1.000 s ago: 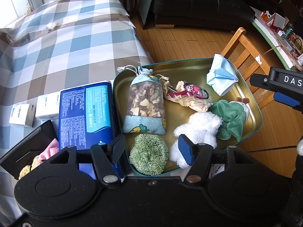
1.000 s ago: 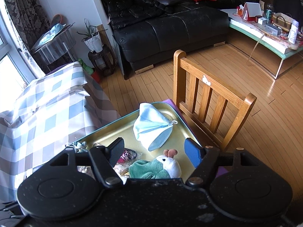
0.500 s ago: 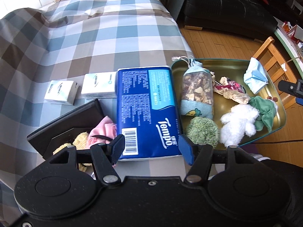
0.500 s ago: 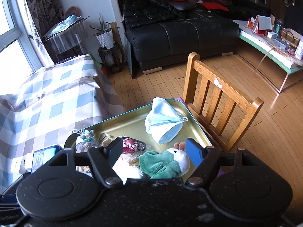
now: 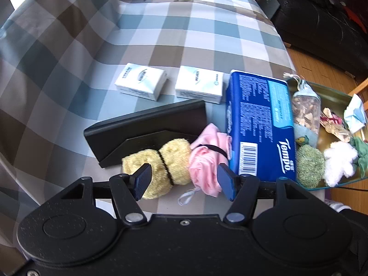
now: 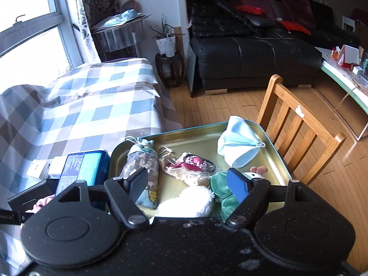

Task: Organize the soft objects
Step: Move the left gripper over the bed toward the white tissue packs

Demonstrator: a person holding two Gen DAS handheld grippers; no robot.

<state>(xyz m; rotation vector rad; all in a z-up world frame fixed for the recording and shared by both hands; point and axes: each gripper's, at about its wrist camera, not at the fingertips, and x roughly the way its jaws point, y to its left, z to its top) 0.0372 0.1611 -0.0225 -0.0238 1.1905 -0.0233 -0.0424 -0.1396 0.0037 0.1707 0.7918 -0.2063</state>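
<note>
My left gripper (image 5: pixel 184 180) is open and empty, just above a yellow fluffy roll (image 5: pixel 158 163) and a pink cloth bundle (image 5: pixel 208 158) tied with a black band, both lying half out of a black box (image 5: pixel 142 133). A blue Tempo tissue pack (image 5: pixel 260 124) lies to their right. A gold tray (image 6: pixel 202 142) holds a sachet bag (image 6: pixel 143 165), a green scrubber (image 5: pixel 309 164), a white plush (image 6: pixel 187 203), a green plush (image 6: pixel 222 185), a face mask (image 6: pixel 239 143) and a small patterned pouch (image 6: pixel 191 163). My right gripper (image 6: pixel 187 185) is open and empty over the tray's near side.
Two white tissue packets (image 5: pixel 141 80) (image 5: pixel 199 84) lie on the checked tablecloth (image 5: pixel 115 34) behind the black box. A wooden chair (image 6: pixel 296 126) stands right of the tray. A black sofa (image 6: pixel 253 46) and a plant stand (image 6: pixel 169 66) are farther back.
My left gripper has swung left from the tray to over the black box with the yellow and pink bundles. My right gripper has drawn back a little, so more of the tray shows.
</note>
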